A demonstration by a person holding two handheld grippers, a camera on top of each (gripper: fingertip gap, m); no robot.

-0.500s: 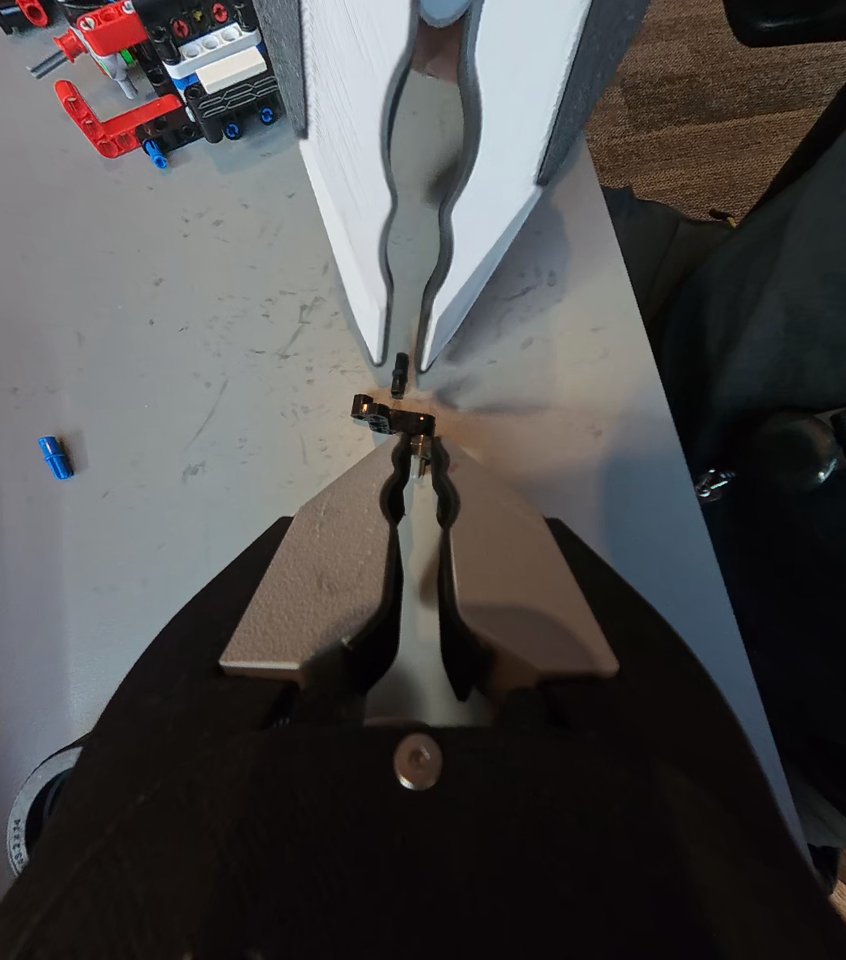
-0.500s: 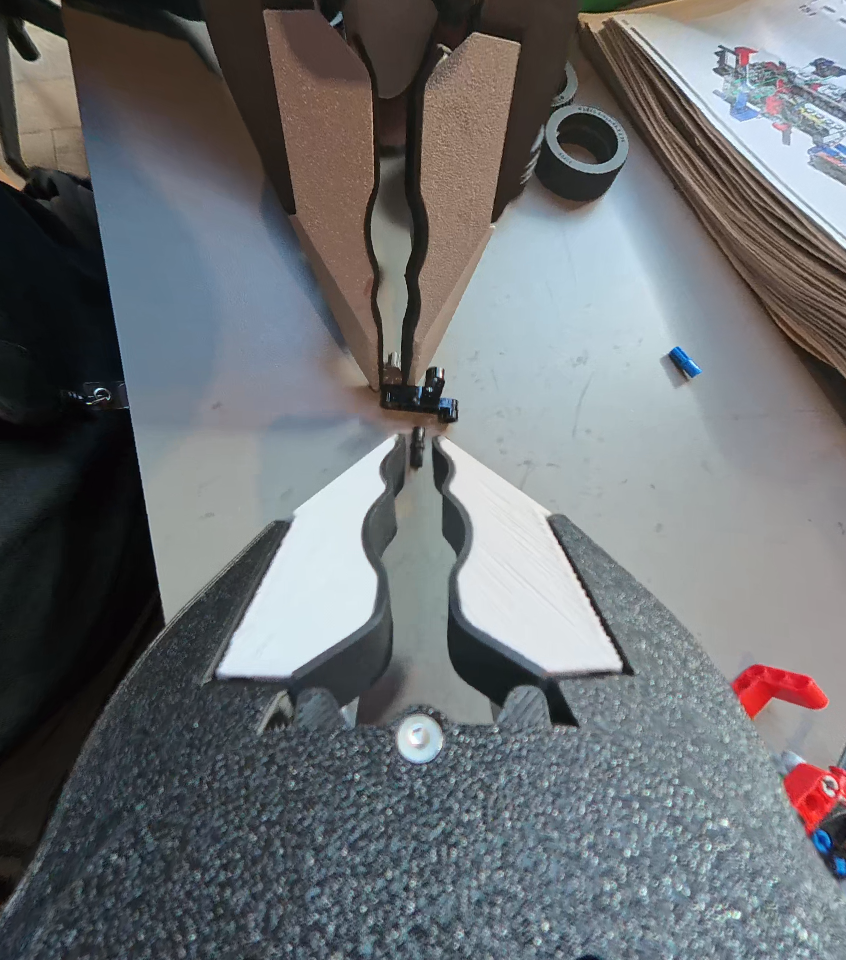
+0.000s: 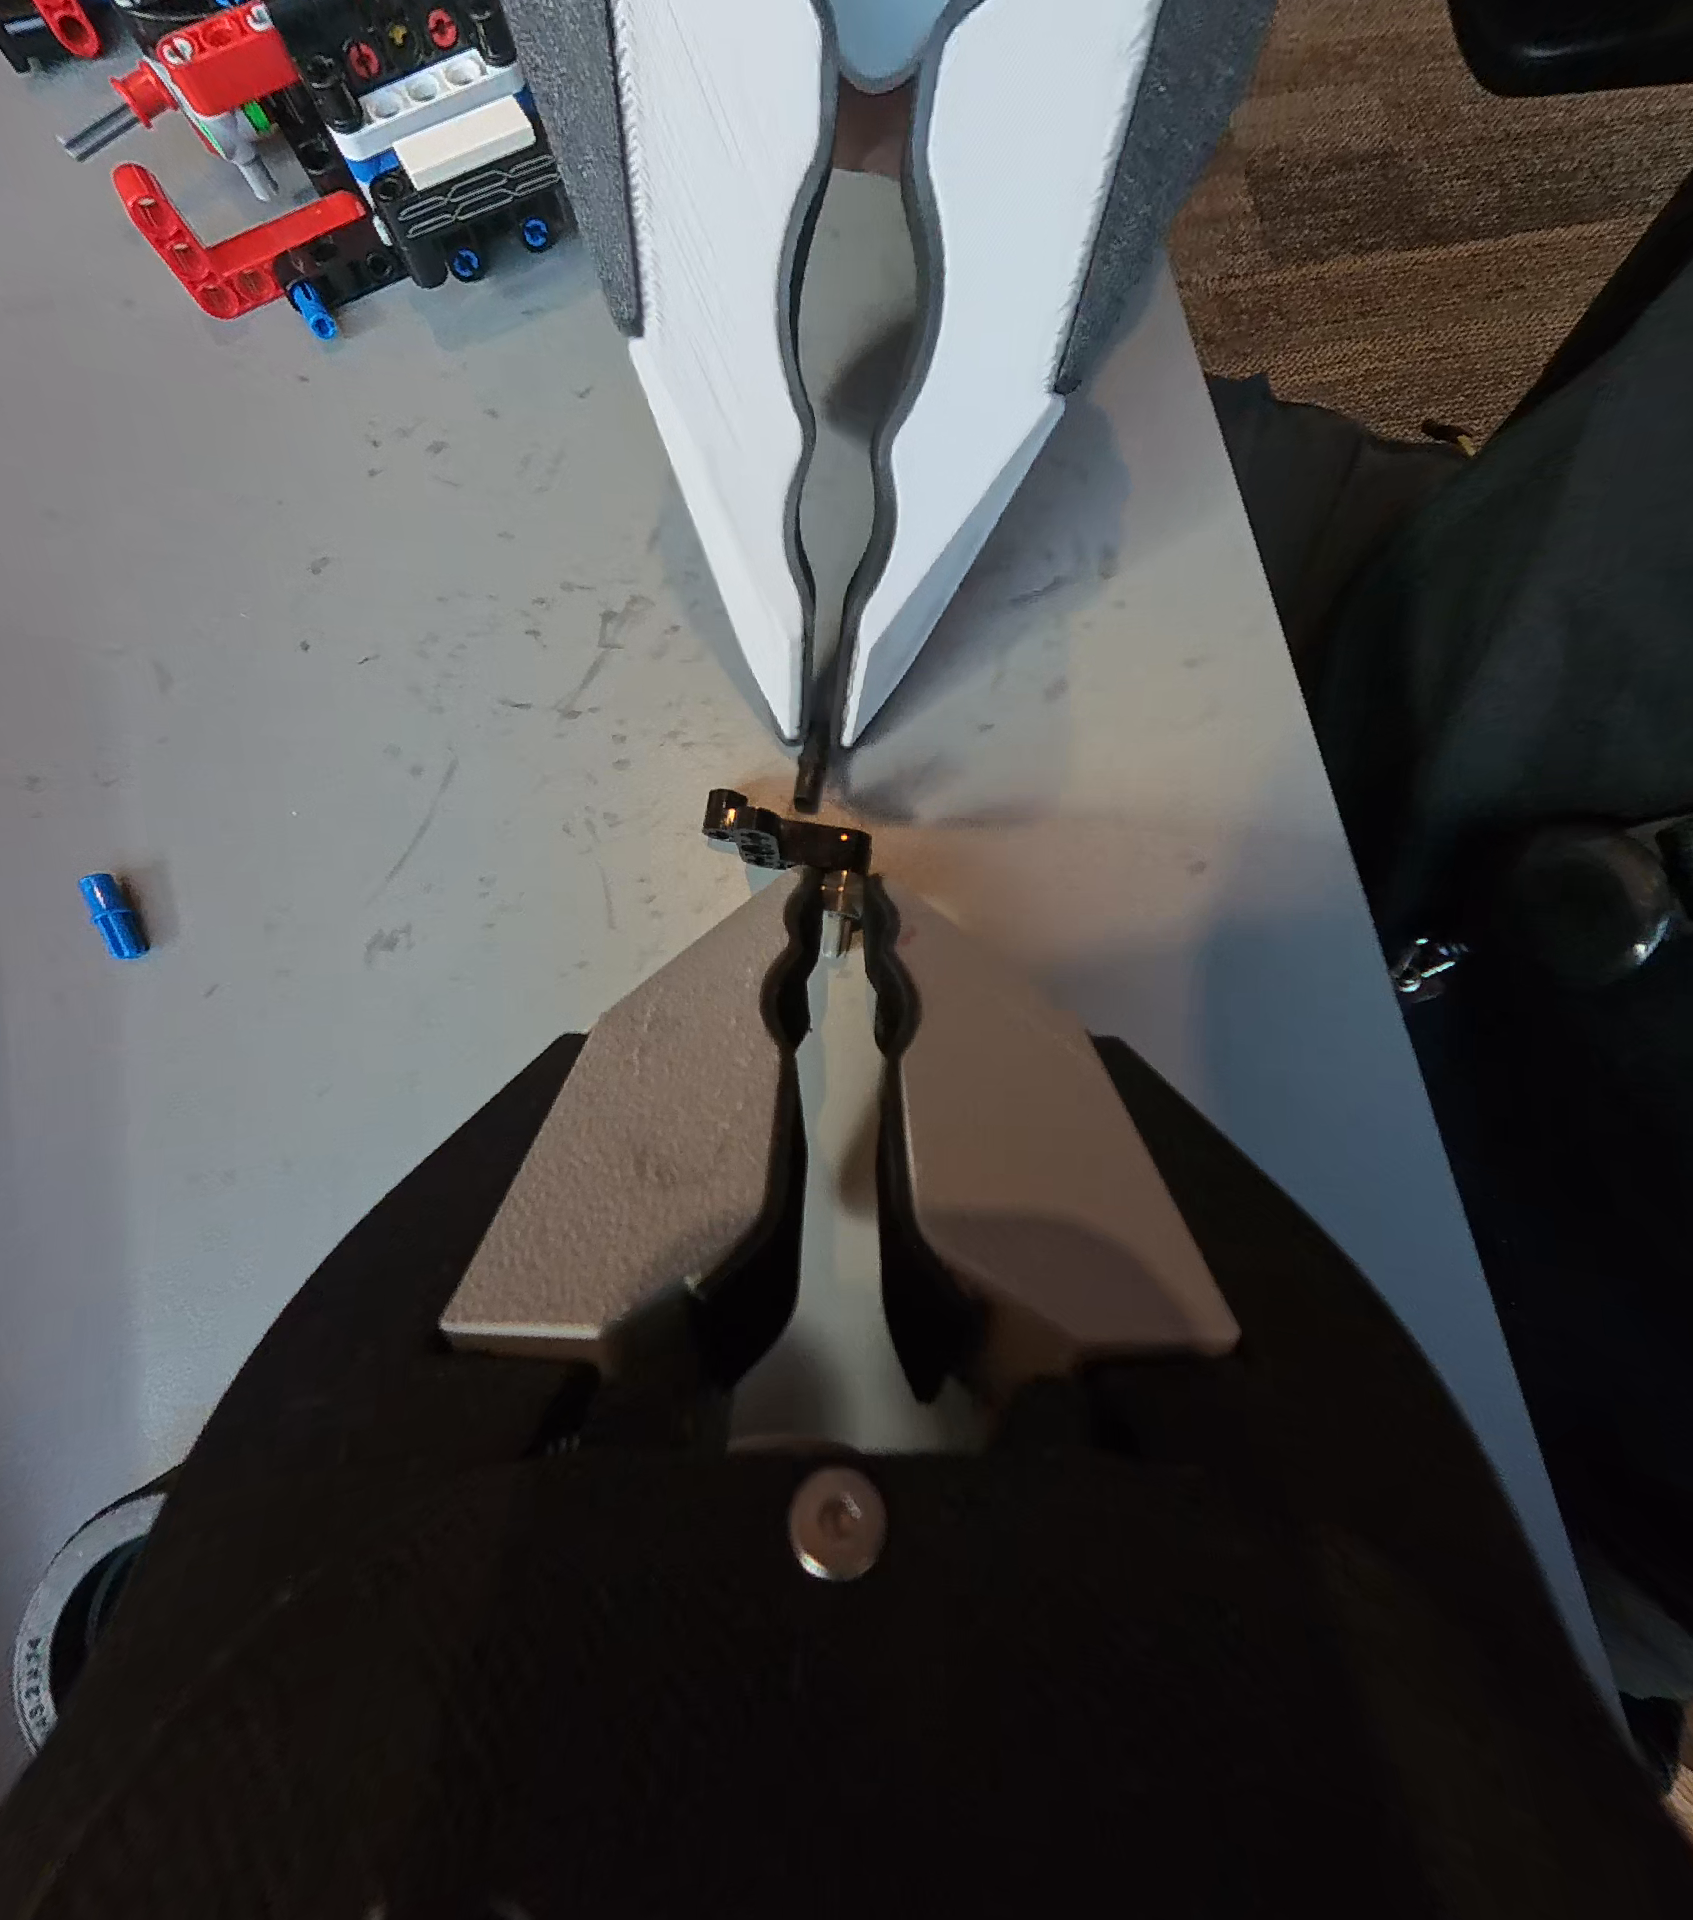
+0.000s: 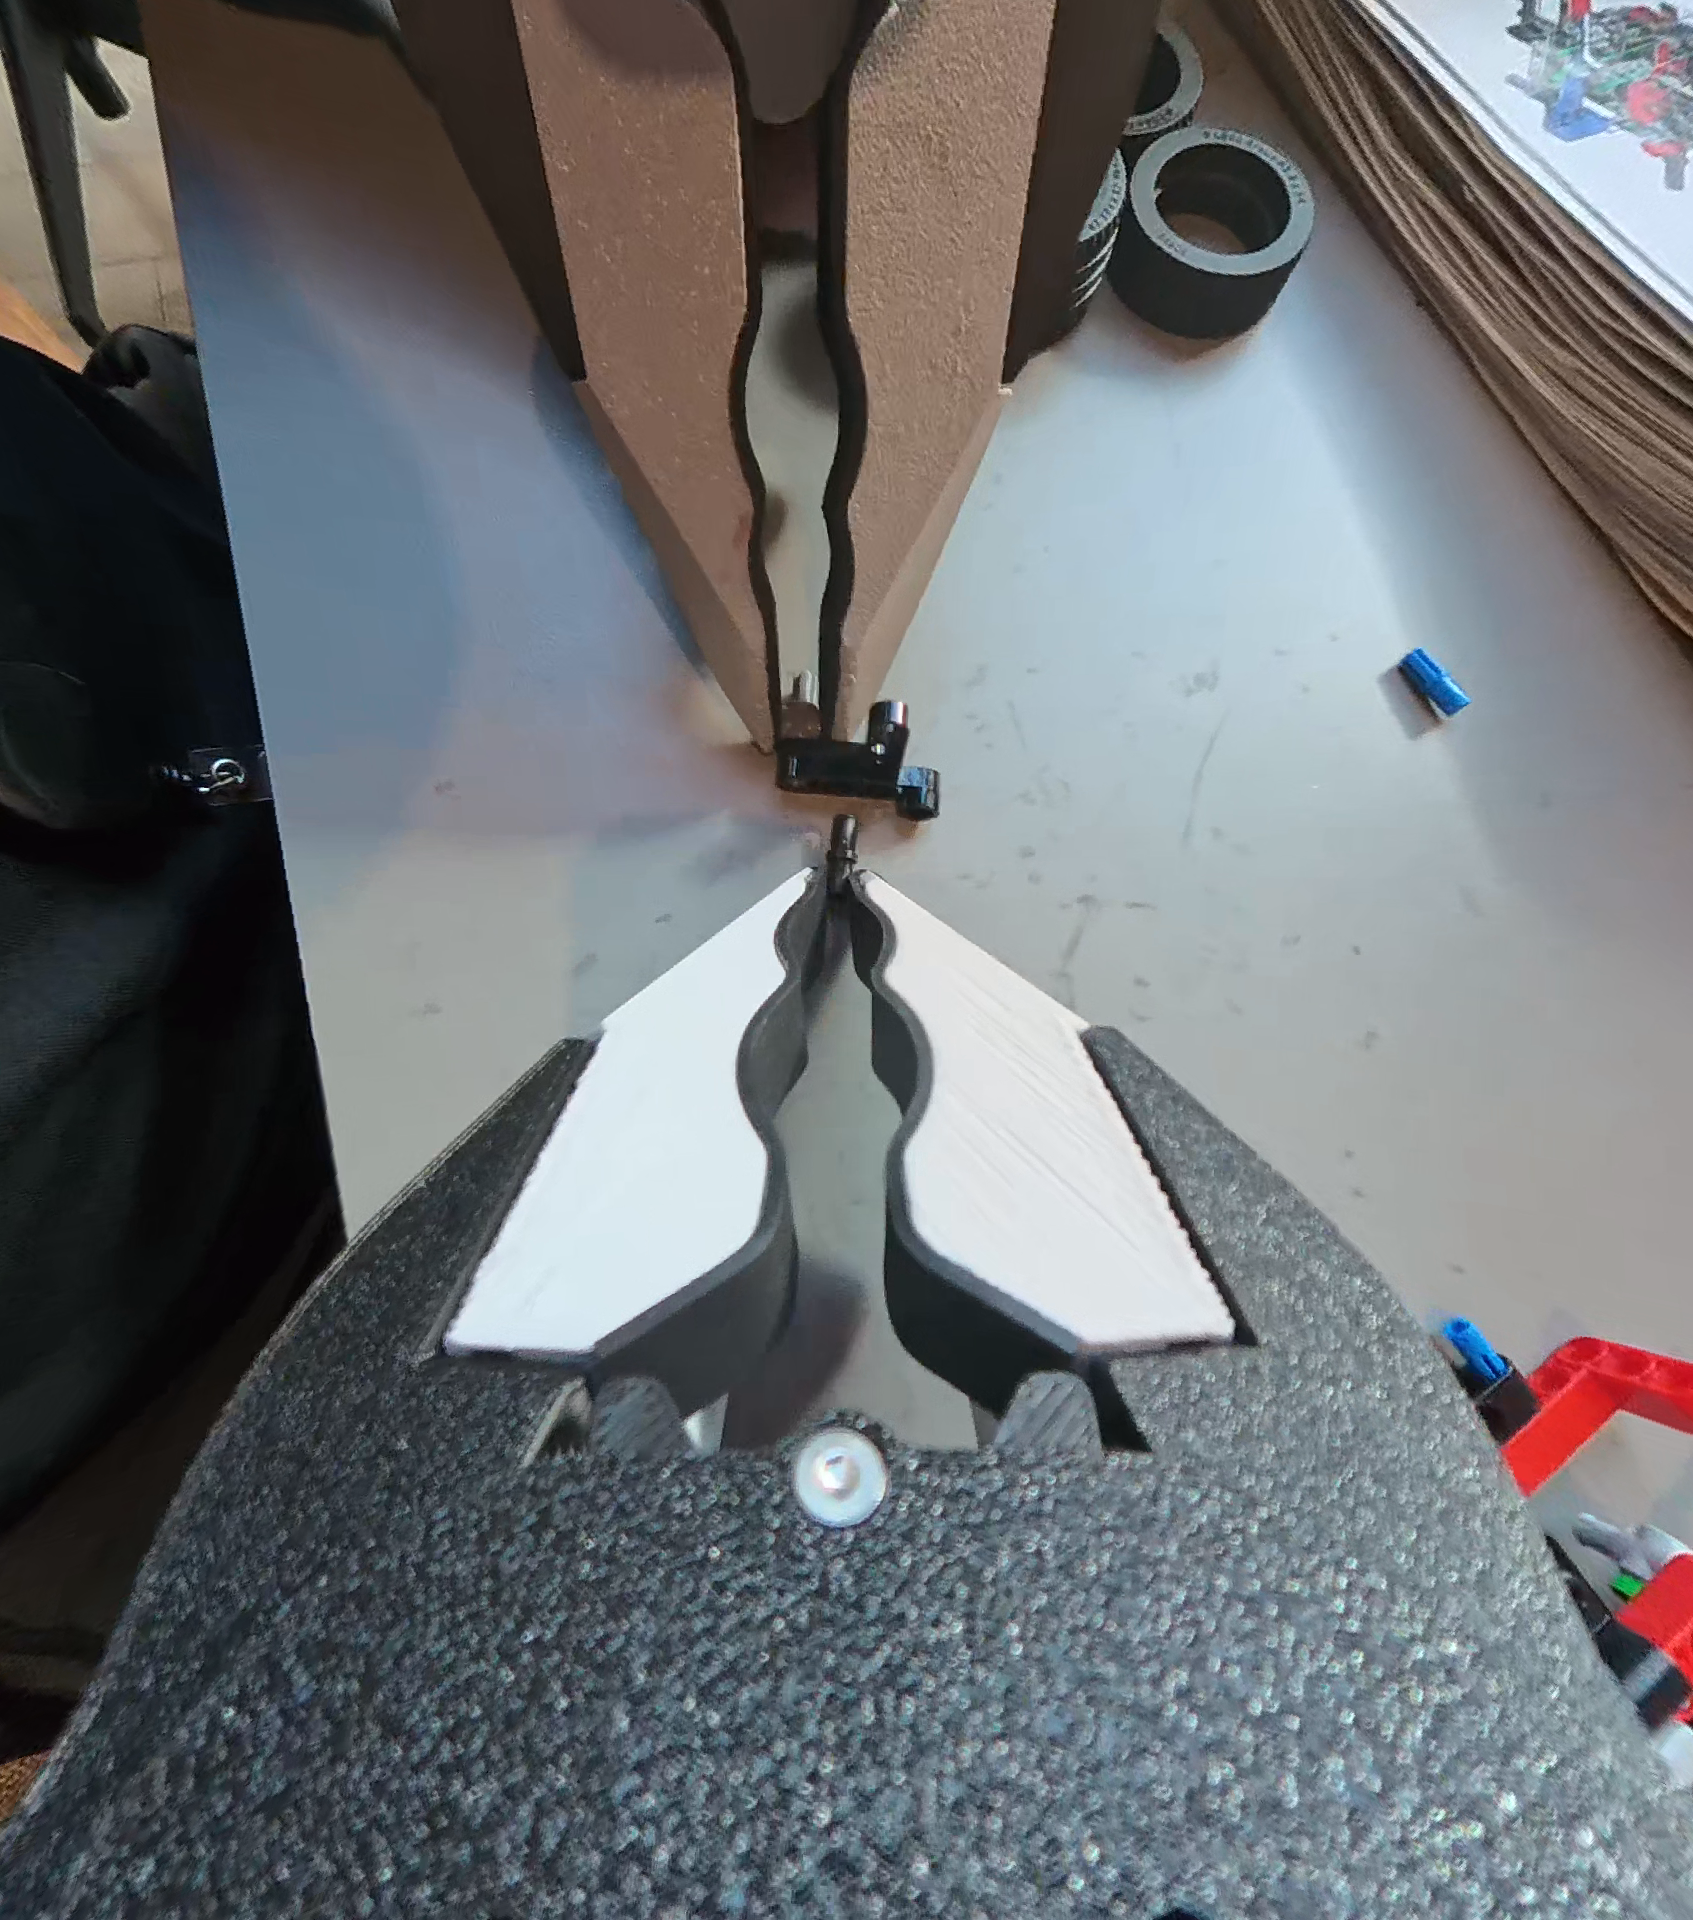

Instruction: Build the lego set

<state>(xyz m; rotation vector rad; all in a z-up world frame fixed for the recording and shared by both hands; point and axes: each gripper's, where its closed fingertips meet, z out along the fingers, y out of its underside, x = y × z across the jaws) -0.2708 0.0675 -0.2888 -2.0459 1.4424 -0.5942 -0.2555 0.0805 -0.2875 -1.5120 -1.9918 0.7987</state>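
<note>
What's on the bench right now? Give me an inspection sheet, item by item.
Surface: grey table, scuffed.
Job's things: black connector piece on a grey pin, held by left gripper; small black pin in right gripper, tip just short of the connector.
Clutter: loose blue pin; partly built model; black tyres; instruction booklet on brown paper.
Grippers: both shut on parts, tips facing.
Cables: nothing seen.
Surroundings: person in dark clothing at table edge; carpet.
</note>
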